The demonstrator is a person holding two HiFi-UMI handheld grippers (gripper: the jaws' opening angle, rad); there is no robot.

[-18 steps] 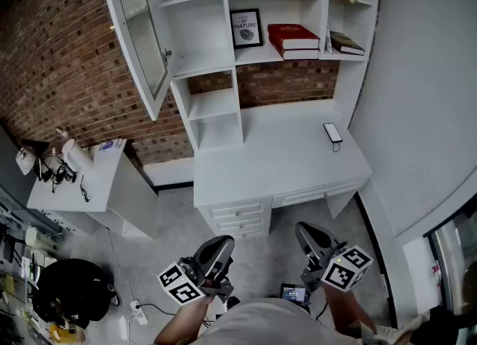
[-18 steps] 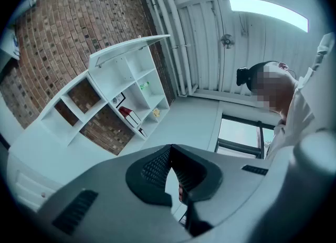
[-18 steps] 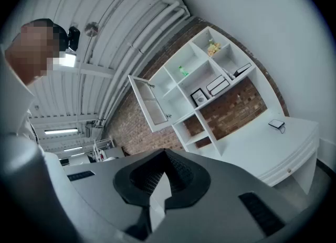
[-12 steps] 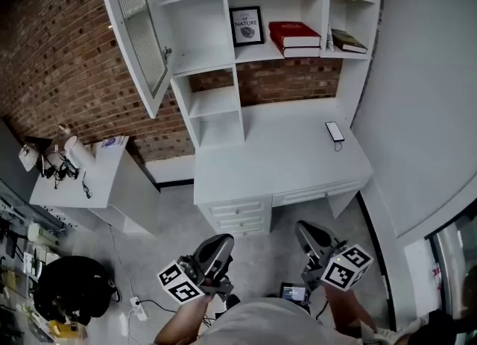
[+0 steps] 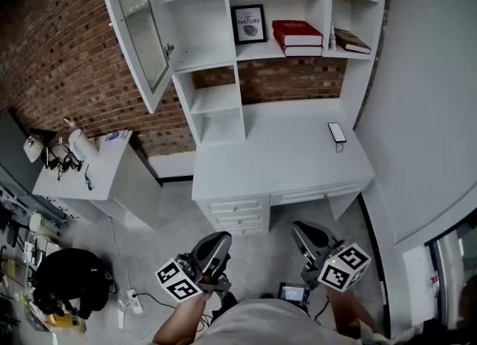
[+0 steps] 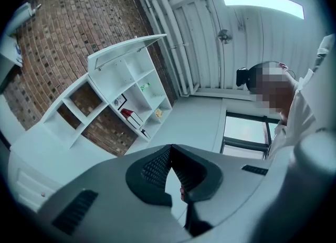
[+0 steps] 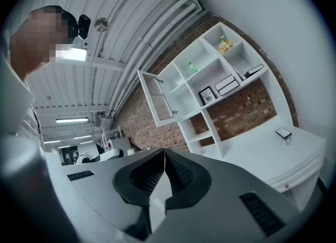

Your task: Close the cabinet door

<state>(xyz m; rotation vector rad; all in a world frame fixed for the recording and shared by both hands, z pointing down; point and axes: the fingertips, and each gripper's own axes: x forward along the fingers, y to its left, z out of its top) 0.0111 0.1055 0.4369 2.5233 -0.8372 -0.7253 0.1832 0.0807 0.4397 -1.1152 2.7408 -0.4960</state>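
In the head view the cabinet door point(image 5: 141, 30) stands wide open at the upper left of the white shelf unit point(image 5: 216, 105). The left gripper point(image 5: 216, 245) and right gripper point(image 5: 304, 233) are low by the person's body, well apart from it. The left gripper view shows its jaws meeting tip to tip on nothing, and the right gripper view shows the same, with the open door far beyond.

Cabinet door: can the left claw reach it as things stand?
Probably not yet. The left claw is shut, low by the person's body, apart from the open cabinet door up beside the shelves. Nothing blocks the way.
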